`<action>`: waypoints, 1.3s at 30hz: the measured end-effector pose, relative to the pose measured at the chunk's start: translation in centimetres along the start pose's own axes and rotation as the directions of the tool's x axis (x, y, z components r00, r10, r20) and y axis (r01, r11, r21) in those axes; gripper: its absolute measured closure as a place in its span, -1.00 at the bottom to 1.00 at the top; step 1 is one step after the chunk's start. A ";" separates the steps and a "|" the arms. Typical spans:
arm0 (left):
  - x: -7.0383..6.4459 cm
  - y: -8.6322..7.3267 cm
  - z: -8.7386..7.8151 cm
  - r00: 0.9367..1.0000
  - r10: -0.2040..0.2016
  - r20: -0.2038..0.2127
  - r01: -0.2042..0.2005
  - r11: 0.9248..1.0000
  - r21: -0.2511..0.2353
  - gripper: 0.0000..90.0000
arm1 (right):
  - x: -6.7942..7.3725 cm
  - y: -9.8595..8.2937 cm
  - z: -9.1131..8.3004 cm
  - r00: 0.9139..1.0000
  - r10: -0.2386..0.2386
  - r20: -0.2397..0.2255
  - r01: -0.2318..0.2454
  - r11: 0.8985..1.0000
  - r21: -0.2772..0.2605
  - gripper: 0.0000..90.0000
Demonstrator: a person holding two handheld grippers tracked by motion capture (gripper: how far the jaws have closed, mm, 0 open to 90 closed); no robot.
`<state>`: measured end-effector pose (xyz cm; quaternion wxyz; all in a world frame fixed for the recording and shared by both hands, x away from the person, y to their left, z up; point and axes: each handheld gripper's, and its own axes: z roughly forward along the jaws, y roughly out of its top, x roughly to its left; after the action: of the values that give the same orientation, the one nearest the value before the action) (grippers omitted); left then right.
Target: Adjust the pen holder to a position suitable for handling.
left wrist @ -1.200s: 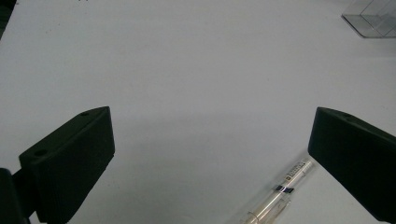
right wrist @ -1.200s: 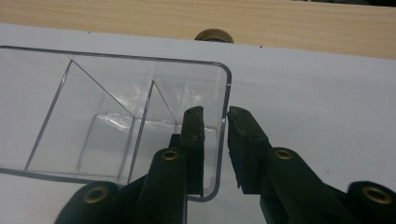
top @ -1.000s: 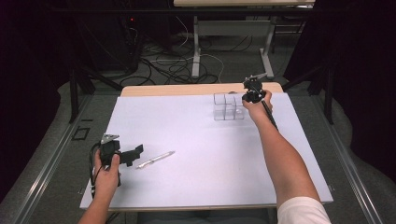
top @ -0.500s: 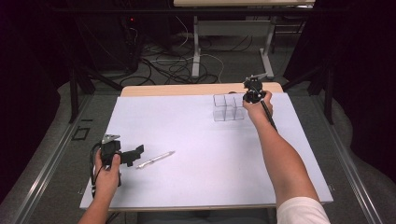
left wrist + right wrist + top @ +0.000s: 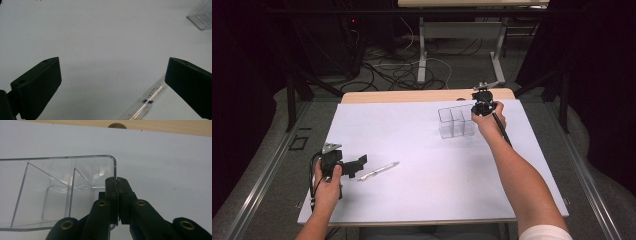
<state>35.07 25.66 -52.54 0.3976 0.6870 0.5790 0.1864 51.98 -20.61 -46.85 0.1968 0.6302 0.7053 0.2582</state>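
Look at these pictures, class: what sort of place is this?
Probably a lab or recording workshop: a white-covered table between dark curtains, loose cables on the floor behind it, and a person working with handheld grippers.

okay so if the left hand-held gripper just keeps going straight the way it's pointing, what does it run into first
Probably the pen: it lies just ahead, inside the right jaw of the open left hand-held gripper. Beyond it is bare white table cover, with the clear organizer far off to the right.

You're facing a dark room: grey floor (image 5: 272, 145), tangled cables (image 5: 402, 70) beyond your white-topped table (image 5: 412, 130), and a second table's metal legs (image 5: 422, 50).
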 end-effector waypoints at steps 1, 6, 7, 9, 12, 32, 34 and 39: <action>0.0 0.0 0.0 1.000 -0.001 0.001 0.001 1.000 0.000 -0.99 | 0.0 -0.2 -0.2 1.000 0.004 -0.004 -0.004 1.000 -0.002 0.97; -0.1 0.1 0.0 1.000 0.003 0.004 -0.003 1.000 -0.002 -0.99 | 0.0 -1.6 -0.9 1.000 0.008 -0.023 -0.008 1.000 0.010 0.97; -0.1 0.1 0.1 1.000 0.005 0.005 -0.005 1.000 -0.001 -0.99 | 0.0 -1.9 -1.1 1.000 0.007 -0.026 -0.007 1.000 0.013 0.97; -0.1 0.2 0.0 1.000 0.010 0.007 -0.010 1.000 0.008 -0.99 | 0.0 -2.4 -1.4 0.999 0.013 -0.036 -0.012 1.000 0.019 0.97; -0.2 0.2 0.1 1.000 0.006 0.009 -0.007 1.000 0.003 -0.99 | 0.2 -3.2 -2.0 0.998 0.001 -0.061 0.000 1.000 0.021 0.96; -0.4 0.2 0.0 1.000 0.004 0.010 -0.004 1.000 0.000 -0.99 | 1.7 -7.1 -4.4 0.985 0.032 -0.169 -0.026 0.999 0.042 0.92; -0.4 0.2 0.1 1.000 0.003 0.010 -0.003 1.000 -0.004 -0.99 | 1.3 -7.2 -4.4 0.981 0.051 -0.190 -0.044 0.998 0.039 0.91; -0.4 0.1 0.1 1.000 0.005 0.006 -0.005 1.000 0.000 -0.99 | 1.1 -7.6 -4.9 0.977 0.034 -0.208 -0.041 0.999 -0.027 0.74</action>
<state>35.14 25.29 -52.42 0.3990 0.6890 0.5759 0.1853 42.90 -20.66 -47.61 0.1269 0.6098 0.7059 0.3373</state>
